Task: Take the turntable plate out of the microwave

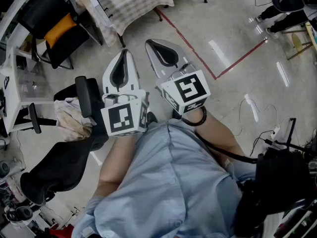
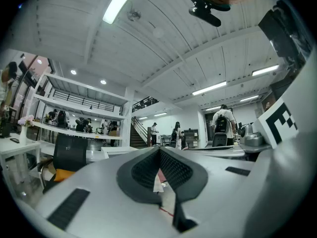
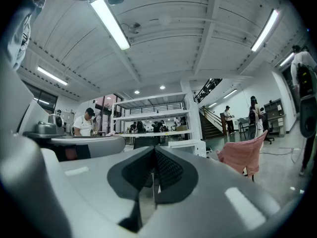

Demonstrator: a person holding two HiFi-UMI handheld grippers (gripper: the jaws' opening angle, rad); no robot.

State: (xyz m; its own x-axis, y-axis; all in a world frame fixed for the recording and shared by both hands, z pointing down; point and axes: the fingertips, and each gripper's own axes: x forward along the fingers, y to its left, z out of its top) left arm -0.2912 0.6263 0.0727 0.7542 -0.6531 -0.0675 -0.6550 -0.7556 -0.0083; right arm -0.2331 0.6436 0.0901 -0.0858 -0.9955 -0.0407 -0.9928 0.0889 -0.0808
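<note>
Left gripper, closed, hangs near black office chair.

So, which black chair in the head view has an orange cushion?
The chair at the top left: its orange cushion marks it; the lower chair carries a beige cloth.

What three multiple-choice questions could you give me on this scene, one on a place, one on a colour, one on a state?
1. Where is the orange cushion? A. on a shelf B. on a black chair C. in a gripper
2. What colour is the line on the floor? A. yellow B. blue C. red
3. How are the left gripper and right gripper? A. shut, empty B. open C. holding plates
B: the cushion rests on the chair, upper left in the head view. C: the line is red. A: each gripper view shows its fingers together, nothing between.
</note>
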